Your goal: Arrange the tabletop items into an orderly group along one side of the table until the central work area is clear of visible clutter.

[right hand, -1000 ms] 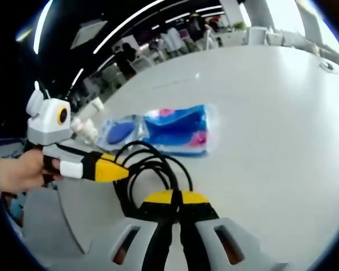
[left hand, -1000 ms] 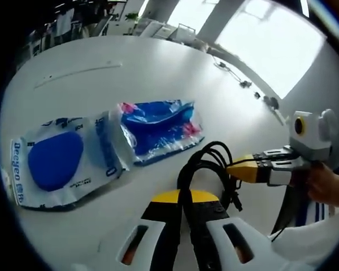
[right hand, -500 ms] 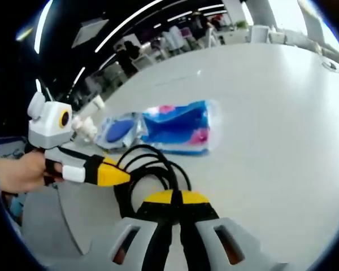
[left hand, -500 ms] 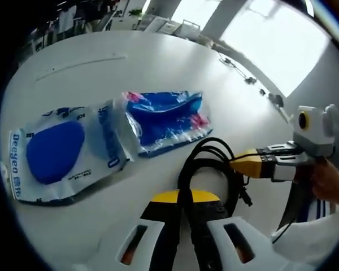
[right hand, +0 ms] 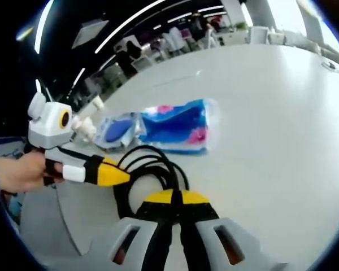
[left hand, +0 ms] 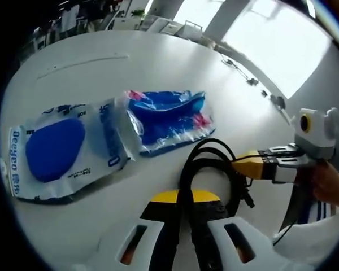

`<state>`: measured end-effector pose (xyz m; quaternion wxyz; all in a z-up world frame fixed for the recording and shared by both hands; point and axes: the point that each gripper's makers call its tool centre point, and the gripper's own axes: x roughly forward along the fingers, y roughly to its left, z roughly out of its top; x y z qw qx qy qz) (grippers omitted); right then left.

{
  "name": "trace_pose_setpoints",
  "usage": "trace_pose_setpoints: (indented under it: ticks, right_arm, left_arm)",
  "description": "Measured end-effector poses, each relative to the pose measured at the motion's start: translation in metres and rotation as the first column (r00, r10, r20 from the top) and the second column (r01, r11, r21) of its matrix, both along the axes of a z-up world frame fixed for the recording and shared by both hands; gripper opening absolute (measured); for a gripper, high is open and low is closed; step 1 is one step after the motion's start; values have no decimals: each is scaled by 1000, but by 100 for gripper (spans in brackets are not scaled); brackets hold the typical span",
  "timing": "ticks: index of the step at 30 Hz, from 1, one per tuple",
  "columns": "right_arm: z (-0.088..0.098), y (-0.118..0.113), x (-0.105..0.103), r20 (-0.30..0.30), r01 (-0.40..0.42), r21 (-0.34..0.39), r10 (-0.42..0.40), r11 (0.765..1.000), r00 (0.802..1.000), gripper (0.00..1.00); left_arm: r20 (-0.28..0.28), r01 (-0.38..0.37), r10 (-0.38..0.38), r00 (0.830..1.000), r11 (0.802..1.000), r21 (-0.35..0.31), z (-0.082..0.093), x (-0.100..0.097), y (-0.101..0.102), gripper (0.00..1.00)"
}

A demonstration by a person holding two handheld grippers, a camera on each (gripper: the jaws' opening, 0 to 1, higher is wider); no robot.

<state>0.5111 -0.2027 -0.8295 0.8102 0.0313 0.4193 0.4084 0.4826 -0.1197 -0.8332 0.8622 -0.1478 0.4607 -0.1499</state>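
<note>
A coiled black cable (left hand: 210,165) lies on the white table (left hand: 101,62) and runs down between the jaws of my left gripper (left hand: 181,195), which is shut on it. My right gripper (left hand: 244,167) comes in from the right, its yellow tip closed on the coil's far side. In the right gripper view the same black cable (right hand: 151,168) loops up from my right gripper (right hand: 174,195), and the left gripper (right hand: 122,176) holds it from the left. Beyond the coil lie a blue packet (left hand: 169,117) and a white packet with a blue oval (left hand: 59,149), side by side.
The blue packet (right hand: 179,127) and the white packet (right hand: 118,129) sit left of the table's broad bare surface (right hand: 271,113). A person's hand (right hand: 20,170) holds the left gripper. Small items (left hand: 250,83) sit near the far table edge by the windows.
Both views have shifted only slightly. Both grippers keep their hold on the cable, and the packets stay where they were.
</note>
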Motion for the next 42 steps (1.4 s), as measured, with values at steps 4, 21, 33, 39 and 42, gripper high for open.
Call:
trace_pose_setpoints:
  ticks: [4, 21, 33, 39, 42]
  right_arm:
    - [0, 0, 0, -1, -5, -2, 5, 1000, 1000, 0]
    - [7, 3, 3, 99, -63, -29, 66, 998, 993, 8]
    - [17, 6, 5, 157, -57, -26, 60, 998, 986, 36]
    - [19, 3, 0, 192, -85, -46, 92, 995, 977, 51]
    - [18, 2, -4, 182, -90, -38, 95, 995, 979, 56]
  left_arm:
    - [0, -3, 3, 1000, 1000, 3, -1, 1, 0, 1]
    - [15, 10, -11, 1000, 999, 40, 2, -1, 1, 11]
    - [49, 14, -19, 999, 996, 87, 9, -4, 9, 43]
    - [86, -5, -4, 996, 994, 107, 19, -8, 17, 54]
    - [88, -11, 1, 996, 993, 120, 20, -12, 21, 62]
